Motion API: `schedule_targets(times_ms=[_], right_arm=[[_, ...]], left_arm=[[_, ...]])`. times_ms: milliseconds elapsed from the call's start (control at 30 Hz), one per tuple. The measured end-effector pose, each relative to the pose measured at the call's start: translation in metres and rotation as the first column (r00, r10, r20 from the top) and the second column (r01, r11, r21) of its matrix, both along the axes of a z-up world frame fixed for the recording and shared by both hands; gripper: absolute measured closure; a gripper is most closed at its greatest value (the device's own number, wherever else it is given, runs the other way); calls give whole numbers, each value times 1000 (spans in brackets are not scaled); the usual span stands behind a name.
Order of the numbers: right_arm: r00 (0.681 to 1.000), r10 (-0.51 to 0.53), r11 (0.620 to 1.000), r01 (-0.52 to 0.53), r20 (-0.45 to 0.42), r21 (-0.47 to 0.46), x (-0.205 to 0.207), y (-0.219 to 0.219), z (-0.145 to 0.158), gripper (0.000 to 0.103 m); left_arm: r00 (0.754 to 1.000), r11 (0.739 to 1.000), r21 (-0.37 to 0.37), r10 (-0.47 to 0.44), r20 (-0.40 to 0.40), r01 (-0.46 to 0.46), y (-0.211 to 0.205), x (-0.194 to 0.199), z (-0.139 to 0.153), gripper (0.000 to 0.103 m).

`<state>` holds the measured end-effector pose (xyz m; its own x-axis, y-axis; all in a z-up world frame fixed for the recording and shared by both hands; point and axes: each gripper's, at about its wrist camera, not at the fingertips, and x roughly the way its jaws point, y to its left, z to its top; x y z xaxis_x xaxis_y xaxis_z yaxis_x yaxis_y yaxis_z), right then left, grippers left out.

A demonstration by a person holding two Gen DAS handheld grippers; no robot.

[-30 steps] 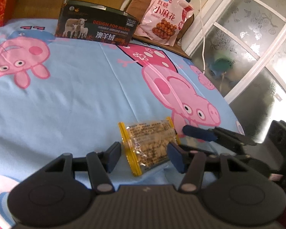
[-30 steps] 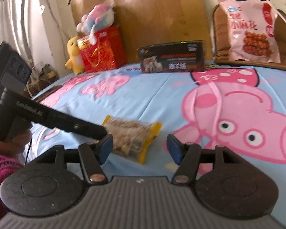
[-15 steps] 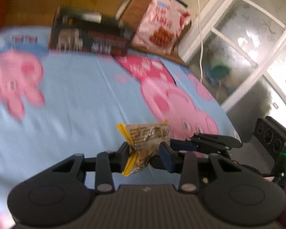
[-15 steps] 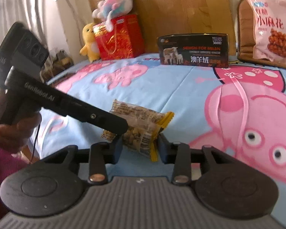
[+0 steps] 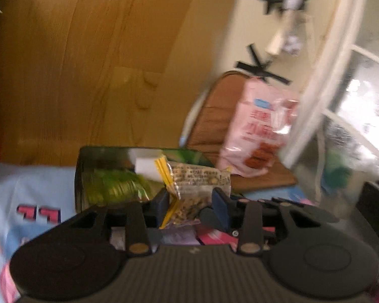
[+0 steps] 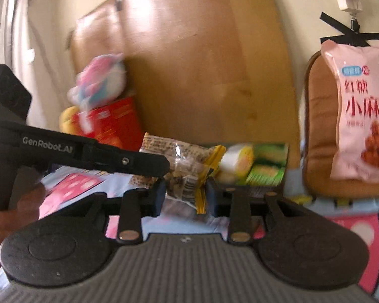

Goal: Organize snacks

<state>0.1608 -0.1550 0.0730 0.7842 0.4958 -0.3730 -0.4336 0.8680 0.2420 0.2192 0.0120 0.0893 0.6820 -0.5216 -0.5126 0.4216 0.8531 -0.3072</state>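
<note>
A clear snack packet with yellow ends (image 5: 194, 184) is held off the bed by both grippers. My left gripper (image 5: 190, 205) is shut on its lower part. My right gripper (image 6: 185, 194) is shut on the same packet (image 6: 187, 161), and the left gripper's finger (image 6: 139, 162) reaches in from the left. Just behind the packet stands a dark open box (image 5: 108, 176) holding green-wrapped snacks (image 6: 262, 166). A big pink snack bag (image 6: 361, 111) leans on a brown cushion at the right.
A wooden headboard (image 5: 88, 75) rises behind the box. A red gift box with plush toys (image 6: 108, 123) sits at the back left. The blue cartoon-pig bedsheet (image 5: 25, 189) lies below. A glass door (image 5: 353, 126) is on the right.
Both grippers closed on the snack packet and lifted it off the sheet. They carried it forward to the dark box, which now shows its open top with green snacks.
</note>
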Motion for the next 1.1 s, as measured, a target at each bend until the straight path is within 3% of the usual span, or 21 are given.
schedule_targets(times_ms=[100, 167, 367, 567, 733, 867, 1100], right_arm=[[999, -40, 996, 41, 13, -78, 26, 8, -16, 55], [997, -66, 992, 69, 26, -102, 28, 8, -24, 39], [991, -129, 992, 128, 46, 14, -6, -14, -20, 39], [991, -133, 984, 135, -17, 114, -42, -23, -21, 39], [985, -137, 980, 151, -110, 132, -85, -19, -35, 30], [974, -152, 977, 174, -165, 124, -112, -12, -45, 30], [950, -195, 959, 237, -243, 154, -144, -8, -56, 26]], left_arm=[[999, 997, 57, 50, -16, -49, -7, 31, -22, 61], [996, 993, 82, 84, -22, -82, -8, 38, -31, 61], [991, 990, 42, 130, 36, -132, 10, 8, -24, 61], [985, 980, 106, 166, 54, -171, 14, -53, -26, 57], [978, 959, 190, 207, 32, -210, 12, -100, -45, 53], [965, 941, 224, 261, -10, -253, 12, -124, -66, 51], [950, 918, 258, 313, 2, -303, 10, -162, -80, 43]])
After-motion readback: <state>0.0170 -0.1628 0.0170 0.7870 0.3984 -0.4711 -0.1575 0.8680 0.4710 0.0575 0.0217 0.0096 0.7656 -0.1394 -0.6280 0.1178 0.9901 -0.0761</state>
